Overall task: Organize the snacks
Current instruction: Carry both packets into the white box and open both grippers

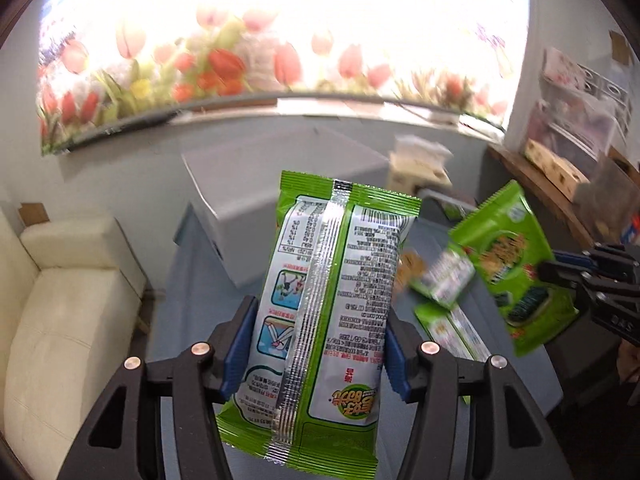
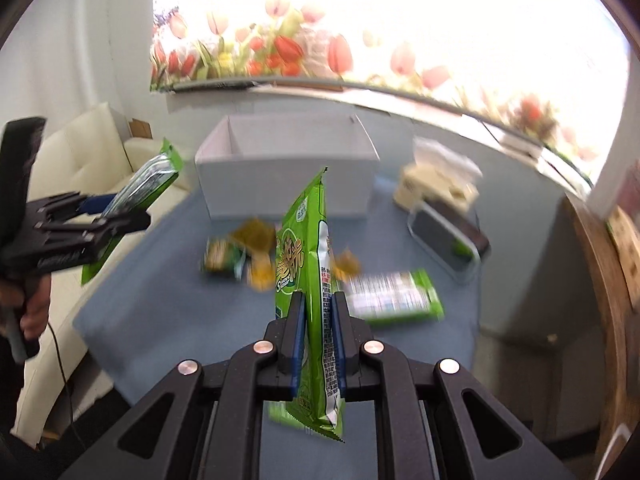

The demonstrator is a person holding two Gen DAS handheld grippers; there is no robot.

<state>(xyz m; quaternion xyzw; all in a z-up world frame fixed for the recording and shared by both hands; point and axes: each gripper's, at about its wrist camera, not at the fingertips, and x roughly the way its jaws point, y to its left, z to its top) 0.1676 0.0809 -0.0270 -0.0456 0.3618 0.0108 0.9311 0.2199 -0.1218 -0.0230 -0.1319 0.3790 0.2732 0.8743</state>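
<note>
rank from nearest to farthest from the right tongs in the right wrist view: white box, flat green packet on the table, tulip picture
1. flat green packet on the table, just right of the right tongs, which are shut on another green snack packet.
2. white box, open, straight ahead on the table's far side.
3. tulip picture, on the back wall.

Bright green foil snack pkt [image 1: 324,312]: silver ribbed seam, white panel w/ black print. Second green crinkly pkt [image 2: 310,280]: yellow lettering. Black plastic tongs [image 1: 320,354] w/ blue pads. Worktop [image 2: 160,308] grey-blue; open cardboard box [image 2: 288,168] white; wall mural [image 2: 320,48] red & pink tulips.
</note>
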